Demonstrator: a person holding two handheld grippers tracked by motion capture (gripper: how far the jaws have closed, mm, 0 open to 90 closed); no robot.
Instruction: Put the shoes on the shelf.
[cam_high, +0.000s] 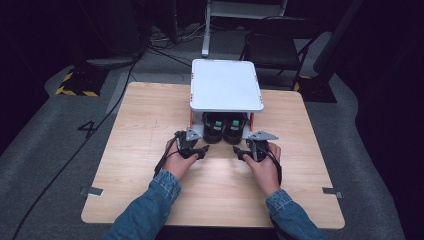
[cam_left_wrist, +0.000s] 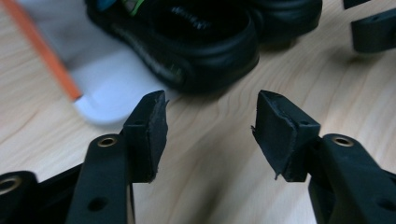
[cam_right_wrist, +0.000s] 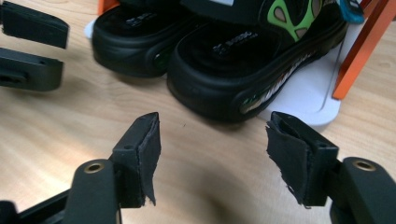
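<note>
Reaching toward the pair of black sandals, we are bringing both grippers down to the table just in front of the little white rack. The left sandal (cam_left_wrist: 187, 46) and the right sandal (cam_right_wrist: 243, 65) are sitting side by side on the rack's bottom shelf (cam_left_wrist: 107, 88), under its white top shelf (cam_high: 226, 85), with their heels sticking out over the shelf edge toward us. Our left gripper (cam_left_wrist: 210, 126) is standing open with nothing between its pads, aimed at the near heel; our right gripper (cam_right_wrist: 212, 149) is likewise open and empty, just short of the other heel. We are judging this as the approach before the grasp: next, each gripper is needing to slide forward and close on a heel rim. The orange posts (cam_right_wrist: 359, 51) of the rack and the low top shelf are crowding the space, so we are keeping low and straight.
</note>
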